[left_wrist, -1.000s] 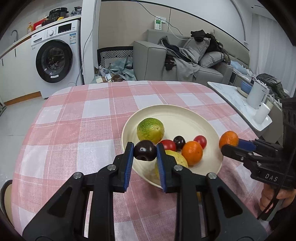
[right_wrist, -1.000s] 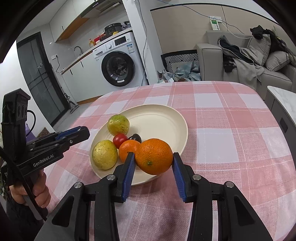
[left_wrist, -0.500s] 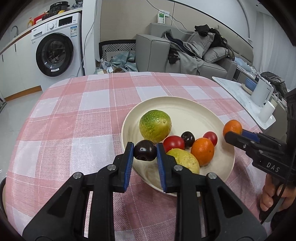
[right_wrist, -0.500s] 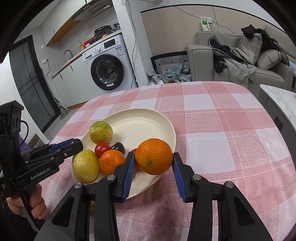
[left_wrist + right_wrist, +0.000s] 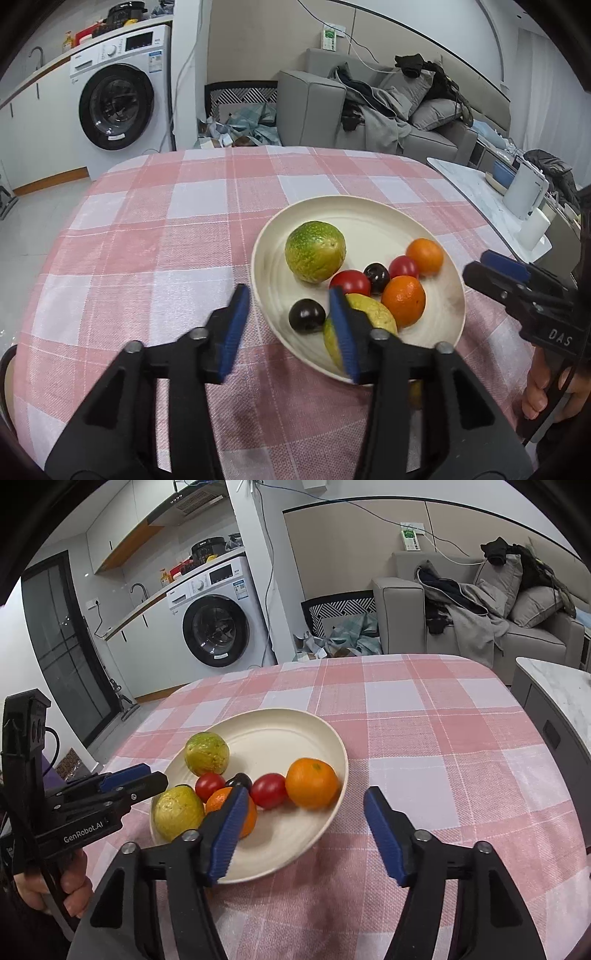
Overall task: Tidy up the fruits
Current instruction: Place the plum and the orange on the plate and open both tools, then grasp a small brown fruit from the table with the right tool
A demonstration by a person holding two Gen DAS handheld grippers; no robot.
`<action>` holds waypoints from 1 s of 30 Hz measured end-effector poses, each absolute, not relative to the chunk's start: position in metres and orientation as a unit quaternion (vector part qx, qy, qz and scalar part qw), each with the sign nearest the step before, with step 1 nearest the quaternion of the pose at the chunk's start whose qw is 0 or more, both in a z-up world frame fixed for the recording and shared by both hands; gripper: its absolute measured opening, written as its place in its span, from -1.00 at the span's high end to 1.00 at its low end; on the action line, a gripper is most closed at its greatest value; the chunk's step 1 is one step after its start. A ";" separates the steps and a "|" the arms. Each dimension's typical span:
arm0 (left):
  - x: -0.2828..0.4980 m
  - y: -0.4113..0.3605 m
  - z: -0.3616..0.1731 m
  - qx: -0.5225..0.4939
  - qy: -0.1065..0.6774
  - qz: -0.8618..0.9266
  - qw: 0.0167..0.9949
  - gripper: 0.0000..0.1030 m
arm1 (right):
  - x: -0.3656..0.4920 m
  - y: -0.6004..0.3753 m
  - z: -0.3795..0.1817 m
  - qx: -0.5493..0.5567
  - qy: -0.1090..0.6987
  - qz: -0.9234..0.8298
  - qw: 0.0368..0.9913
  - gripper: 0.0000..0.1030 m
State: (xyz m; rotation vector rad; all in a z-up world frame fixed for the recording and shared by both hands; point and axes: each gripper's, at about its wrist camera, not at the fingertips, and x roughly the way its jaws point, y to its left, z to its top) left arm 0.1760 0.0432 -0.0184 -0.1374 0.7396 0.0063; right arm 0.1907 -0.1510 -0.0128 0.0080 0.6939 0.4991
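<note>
A cream plate (image 5: pixel 373 218) (image 5: pixel 280 723) sits on the pink checked tablecloth (image 5: pixel 155 236). It holds a green-yellow round fruit (image 5: pixel 315 251), a yellow-green fruit (image 5: pixel 376 314), two oranges (image 5: pixel 403 301) (image 5: pixel 424 256), two red tomatoes (image 5: pixel 349 282) and two dark plums (image 5: pixel 306 316) (image 5: pixel 376 277). My left gripper (image 5: pixel 290 325) is open, with the near plum lying in the plate between its fingers. My right gripper (image 5: pixel 303 825) is open just behind an orange (image 5: pixel 312 783) that rests by the plate's rim.
A washing machine (image 5: pixel 118 99) and a grey sofa (image 5: pixel 369 107) with clothes stand behind the table. A white side table (image 5: pixel 491 206) with white containers lies to the right. The table's far edge (image 5: pixel 258 149) is rounded.
Both grippers have opened. The dark plum left my left gripper and now lies in the plate. The orange left my right gripper and now rests in the plate near its rim.
</note>
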 end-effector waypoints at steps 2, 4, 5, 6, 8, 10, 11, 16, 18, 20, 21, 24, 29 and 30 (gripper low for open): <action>0.168 0.044 -0.014 -0.066 0.354 0.008 0.933 -0.33 | 0.186 -0.155 -0.011 0.003 0.338 0.244 0.909 -0.68; 0.158 0.043 -0.009 -0.066 0.346 0.008 0.936 -0.53 | 0.182 -0.160 -0.010 0.004 0.339 0.244 0.909 -0.81; 0.153 0.042 -0.006 -0.064 0.342 0.008 0.937 -0.62 | 0.179 -0.162 -0.009 0.003 0.340 0.244 0.908 -0.90; 0.148 0.042 -0.004 -0.062 0.341 0.009 0.938 -0.66 | 0.177 -0.162 -0.009 0.001 0.343 0.246 0.907 -1.00; 0.139 0.039 -0.001 -0.057 0.342 0.010 0.938 -0.73 | 0.173 -0.165 -0.009 -0.005 0.348 0.249 0.904 -1.00; 0.130 0.038 0.001 -0.057 0.343 0.012 0.937 -0.89 | 0.167 -0.167 -0.008 -0.008 0.348 0.254 0.902 -1.00; 0.125 0.037 0.002 -0.058 0.342 0.015 0.938 -0.98 | 0.164 -0.168 -0.008 -0.009 0.349 0.256 0.902 -1.00; 0.101 0.030 0.004 -0.051 0.343 0.024 0.938 -0.98 | 0.151 -0.169 -0.010 -0.015 0.355 0.260 0.898 -1.00; 0.094 0.028 0.003 -0.051 0.345 0.024 0.937 -0.98 | 0.147 -0.169 -0.012 -0.018 0.358 0.263 0.896 -1.00; 0.088 0.025 0.003 -0.051 0.347 0.024 0.936 -0.98 | 0.142 -0.168 -0.014 -0.025 0.359 0.265 0.894 -1.00; 0.085 0.024 0.003 -0.050 0.347 0.024 0.936 -0.98 | 0.141 -0.168 -0.014 -0.028 0.361 0.266 0.893 -1.00; 0.077 0.020 0.003 -0.042 0.348 0.026 0.936 -0.98 | 0.133 -0.167 -0.015 -0.036 0.363 0.274 0.890 -1.00; 0.065 0.013 0.003 -0.039 0.352 0.023 0.935 -0.98 | 0.119 -0.165 -0.018 -0.054 0.372 0.289 0.880 -1.00; 0.064 0.011 0.003 -0.038 0.353 0.022 0.934 -0.98 | 0.116 -0.164 -0.019 -0.059 0.375 0.292 0.878 -1.00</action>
